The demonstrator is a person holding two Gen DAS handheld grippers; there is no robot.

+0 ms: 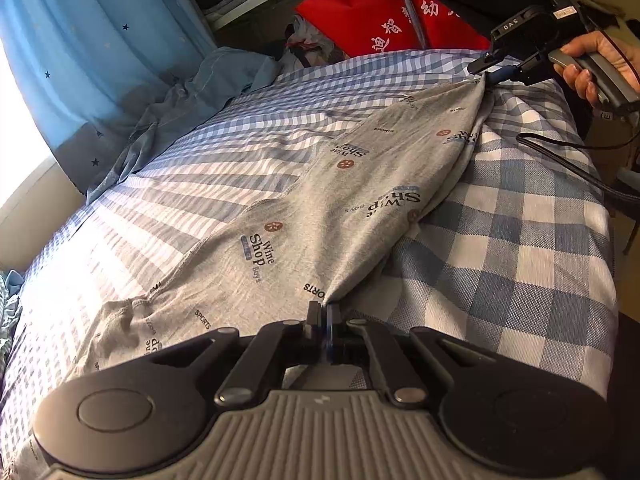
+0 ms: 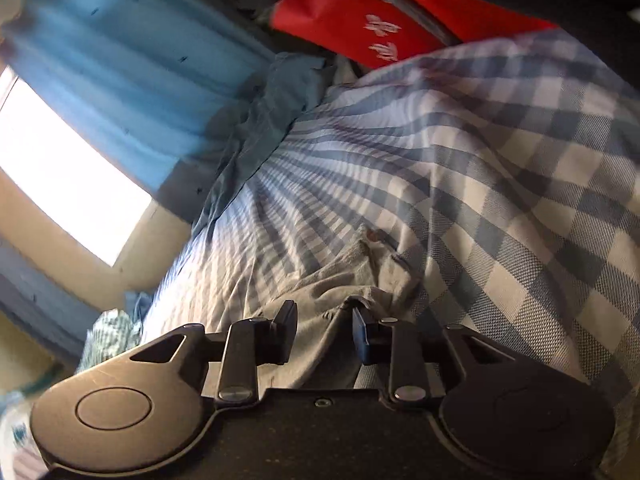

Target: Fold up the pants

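Centrally, the grey knit pants printed with "Wine Shop" and "SPORTS" lettering and small brown buttons [image 1: 320, 184] lie spread across the blue-and-white checked bedsheet [image 1: 520, 240], running from the near edge of the left wrist view up toward the far right corner. One edge of the fabric is drawn into a taut ridge between the two grippers.

Left gripper [image 1: 322, 314]: jaws pressed together, pinching a gathered point of the grey fabric at the near end; cloth fans out from the pinch.

Right gripper [image 1: 490, 67], seen from the left wrist camera at the far end of the pants, carried by a hand [image 1: 600, 64] wrapped round its grey handle. A peak of fabric rises to its tips. In its own view (blurred) the right gripper [image 2: 325, 320] has its jaws standing apart, with crumpled grey cloth lying in the gap; the pads do not press on it, though the fabric touches the blue pad on the right side.

A black cable [image 1: 568, 160] trails from the right gripper across the sheet.

Surroundings: a rumpled slate-blue garment [image 1: 180, 108] lies along the far left edge of the bed, below a light-blue curtain with small dark stars [image 1: 100, 40]. Beyond the bed's far end sits a red fabric bag with white Chinese characters [image 1: 380, 20]. Bright window light falls at the left (overexposed, no detail).
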